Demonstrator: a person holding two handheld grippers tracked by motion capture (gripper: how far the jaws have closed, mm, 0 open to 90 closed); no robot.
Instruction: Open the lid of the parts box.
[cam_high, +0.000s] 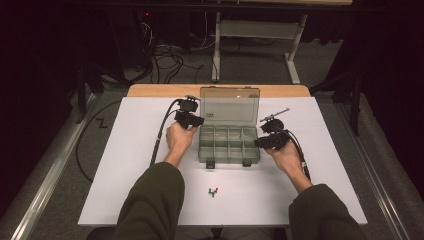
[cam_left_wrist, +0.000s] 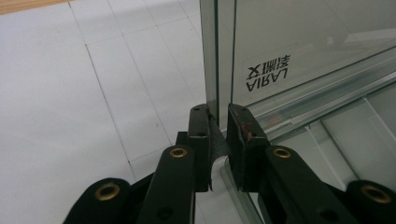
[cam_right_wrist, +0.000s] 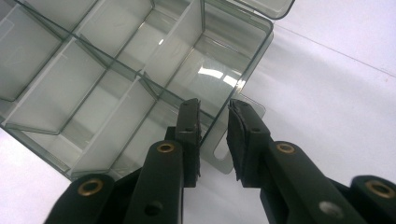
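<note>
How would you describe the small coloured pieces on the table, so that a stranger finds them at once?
Start at the white table and find the clear compartment box with its lid up. Nearer the person, between the two sleeves, lie the small coloured pieces. They are green and red, the only bright colours on the white surface.

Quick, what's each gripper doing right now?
Left gripper: jaws astride the lid edge; contact cannot be told.
Right gripper: jaws astride the box wall by its latch; grip cannot be told.

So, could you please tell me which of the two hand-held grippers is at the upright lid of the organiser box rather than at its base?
The left hand-held gripper: its jaws straddle the lid's side edge, while the right hand-held gripper sits at the base's wall.
</note>
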